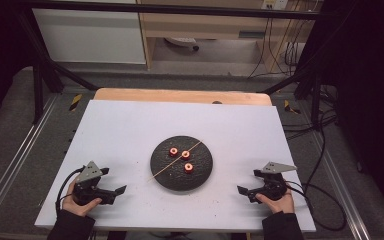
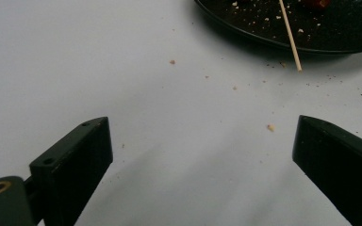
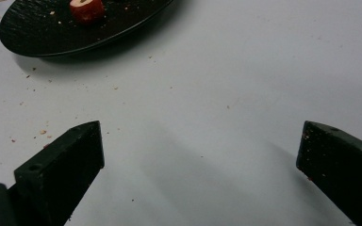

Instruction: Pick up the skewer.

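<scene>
I've got both the left gripper point(image 1: 114, 192) and right gripper point(image 1: 246, 191) parked near the white worktop's point(image 1: 130, 130) front corners, jaws wide and empty, flanking the round black plate point(image 1: 165, 175) mid-worktop holding three red fruit chunks point(image 1: 188, 167) and a thin wooden skewer point(image 1: 166, 167), ready to grab.

We see the right gripper point(image 3: 200, 155) low over the white table point(image 3: 245, 70), its two black jaws spread wide with bare surface between them. Far to the left lies the black plate point(image 3: 42, 33), with one red fruit piece point(image 3: 87, 9) on it. Small crumbs point(image 3: 42, 132) dot the table near the plate's rim.
</scene>
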A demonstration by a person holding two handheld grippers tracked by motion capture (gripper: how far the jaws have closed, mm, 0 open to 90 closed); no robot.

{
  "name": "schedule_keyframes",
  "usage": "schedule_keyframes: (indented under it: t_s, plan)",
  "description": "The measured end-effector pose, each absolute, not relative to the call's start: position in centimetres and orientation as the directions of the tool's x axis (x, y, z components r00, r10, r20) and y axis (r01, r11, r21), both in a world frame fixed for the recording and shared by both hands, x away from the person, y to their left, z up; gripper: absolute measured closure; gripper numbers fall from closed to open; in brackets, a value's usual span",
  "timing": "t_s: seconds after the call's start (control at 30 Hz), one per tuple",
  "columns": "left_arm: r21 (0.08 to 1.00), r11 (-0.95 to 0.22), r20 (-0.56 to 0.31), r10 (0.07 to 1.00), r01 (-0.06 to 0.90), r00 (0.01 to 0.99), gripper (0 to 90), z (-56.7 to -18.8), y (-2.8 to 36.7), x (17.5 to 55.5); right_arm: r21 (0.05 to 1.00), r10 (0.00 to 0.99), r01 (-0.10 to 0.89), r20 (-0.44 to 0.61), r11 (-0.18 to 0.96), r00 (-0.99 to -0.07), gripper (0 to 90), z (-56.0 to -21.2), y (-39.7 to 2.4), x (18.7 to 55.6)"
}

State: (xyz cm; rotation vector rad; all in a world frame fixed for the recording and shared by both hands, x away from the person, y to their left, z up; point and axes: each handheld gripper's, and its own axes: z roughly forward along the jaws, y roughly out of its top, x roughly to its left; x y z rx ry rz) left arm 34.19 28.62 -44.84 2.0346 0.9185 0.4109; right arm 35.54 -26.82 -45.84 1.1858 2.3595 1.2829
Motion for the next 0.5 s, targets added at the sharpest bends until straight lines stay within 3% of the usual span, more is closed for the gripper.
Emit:
schedule_keyframes:
  t_s: [0.5]
  plan:
    - [0.801,-0.389,-0.037,0.728,0.456,0.685,4.9,-44.56,28.01,34.19,0.78,0.728,0.553,0.194,0.292,-0.657,2.0,-45.79,-26.79,35.52]
